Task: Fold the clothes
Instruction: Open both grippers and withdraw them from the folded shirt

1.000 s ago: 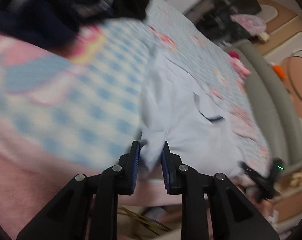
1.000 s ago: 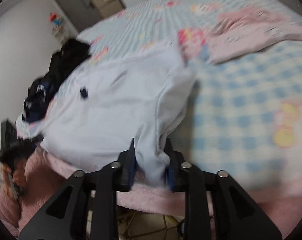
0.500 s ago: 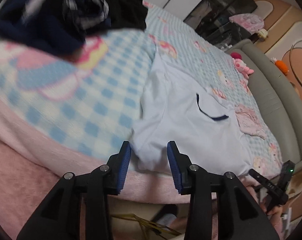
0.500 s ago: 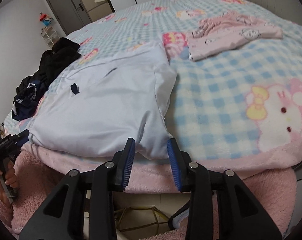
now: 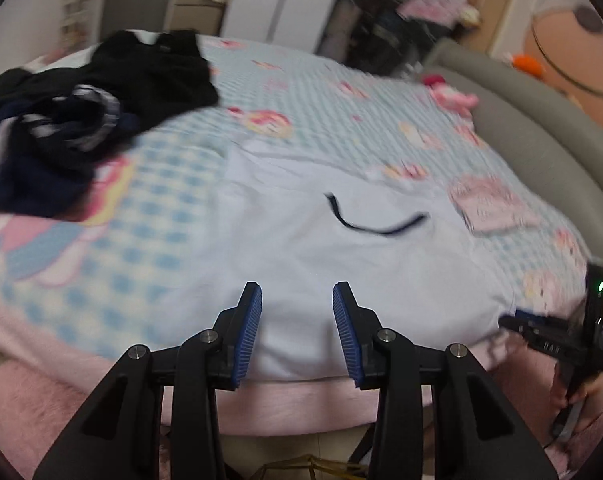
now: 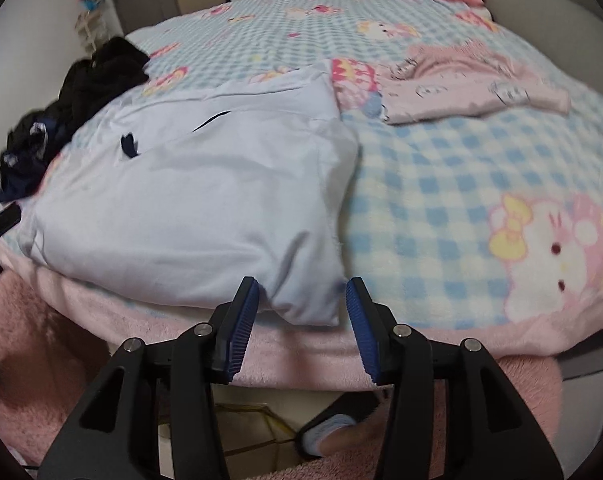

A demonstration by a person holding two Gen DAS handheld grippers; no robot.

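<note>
The pale blue shirt [image 6: 189,204] lies flat on the bed [image 6: 441,184]. The left hand-held gripper [image 5: 297,328] gapes empty. The right hand-held gripper [image 6: 301,320] is opening, touching nothing.

Matte black on both: left hand-held gripper [image 5: 297,330] and right hand-held gripper [image 6: 301,326], each with ribbed blue pads [image 5: 247,334] inside the fingers, silver screws [image 6: 401,330] at the pivots, triangular cut-outs in the arms behind.
</note>
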